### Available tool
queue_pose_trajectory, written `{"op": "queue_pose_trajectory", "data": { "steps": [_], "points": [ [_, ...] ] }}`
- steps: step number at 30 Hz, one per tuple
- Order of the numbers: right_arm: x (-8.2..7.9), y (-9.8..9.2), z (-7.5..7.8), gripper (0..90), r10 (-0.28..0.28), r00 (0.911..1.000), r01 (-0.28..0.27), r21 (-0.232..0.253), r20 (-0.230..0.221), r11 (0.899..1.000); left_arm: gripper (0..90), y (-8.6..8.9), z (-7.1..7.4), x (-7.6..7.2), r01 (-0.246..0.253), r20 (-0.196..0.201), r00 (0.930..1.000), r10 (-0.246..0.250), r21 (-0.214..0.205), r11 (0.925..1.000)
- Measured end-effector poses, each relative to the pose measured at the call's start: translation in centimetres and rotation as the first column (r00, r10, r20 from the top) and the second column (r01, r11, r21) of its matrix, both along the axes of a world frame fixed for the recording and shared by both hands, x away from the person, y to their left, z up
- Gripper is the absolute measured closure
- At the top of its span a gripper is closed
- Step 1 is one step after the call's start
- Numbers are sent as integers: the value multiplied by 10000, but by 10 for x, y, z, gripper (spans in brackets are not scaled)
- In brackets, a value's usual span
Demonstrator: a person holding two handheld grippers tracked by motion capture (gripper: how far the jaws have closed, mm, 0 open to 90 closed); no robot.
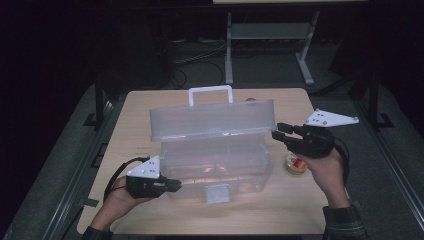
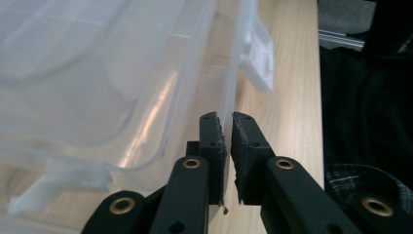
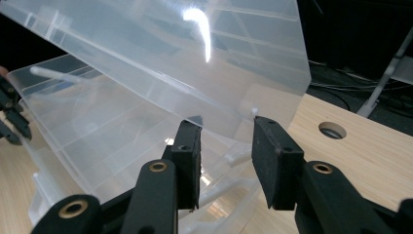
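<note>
A clear plastic box stands mid-table with its lid raised; a white handle tops the lid and a latch hangs at the front. My left gripper is at the box's front left corner. In the left gripper view the box has its thin front wall running down between the pads of the left gripper, which pinch it. My right gripper is at the lid's right end. Its jaws stand apart, with the lid and its lower corner just above the gap.
A small round yellow jar sits on the wooden table right of the box, below my right hand. A round hole is cut in the tabletop. Metal table legs and cables lie on the dark floor behind.
</note>
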State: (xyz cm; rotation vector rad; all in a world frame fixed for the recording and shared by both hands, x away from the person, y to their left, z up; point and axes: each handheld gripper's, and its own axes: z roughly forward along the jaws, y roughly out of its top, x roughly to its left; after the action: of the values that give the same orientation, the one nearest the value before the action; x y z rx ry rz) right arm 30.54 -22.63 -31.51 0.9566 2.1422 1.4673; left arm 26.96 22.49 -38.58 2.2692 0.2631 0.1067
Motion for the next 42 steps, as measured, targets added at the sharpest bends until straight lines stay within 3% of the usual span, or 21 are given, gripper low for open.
{"op": "queue_pose_trajectory", "data": {
  "steps": [3,6,12,30,42],
  "points": [
    [1,1,1,748,-19,9998,17,103,187,9999,851,-1,0,-1,-11,118,9999,10,71,10000],
    [4,3,1,767,-69,9999,67,155,130,9999,853,-2,0,-1,11,164,9999,-12,82,10000],
    [7,6,-2,674,-277,9996,277,48,71,9996,856,-1,0,-1,55,252,9997,-57,82,10000],
    [16,12,0,721,-705,9970,693,368,326,9969,862,-2,-1,-1,251,250,9994,-251,-19,9997],
    [39,20,18,752,-1092,9921,1053,646,610,9923,862,-1,-2,1,401,146,9991,-400,-43,9992]
  ]
}}
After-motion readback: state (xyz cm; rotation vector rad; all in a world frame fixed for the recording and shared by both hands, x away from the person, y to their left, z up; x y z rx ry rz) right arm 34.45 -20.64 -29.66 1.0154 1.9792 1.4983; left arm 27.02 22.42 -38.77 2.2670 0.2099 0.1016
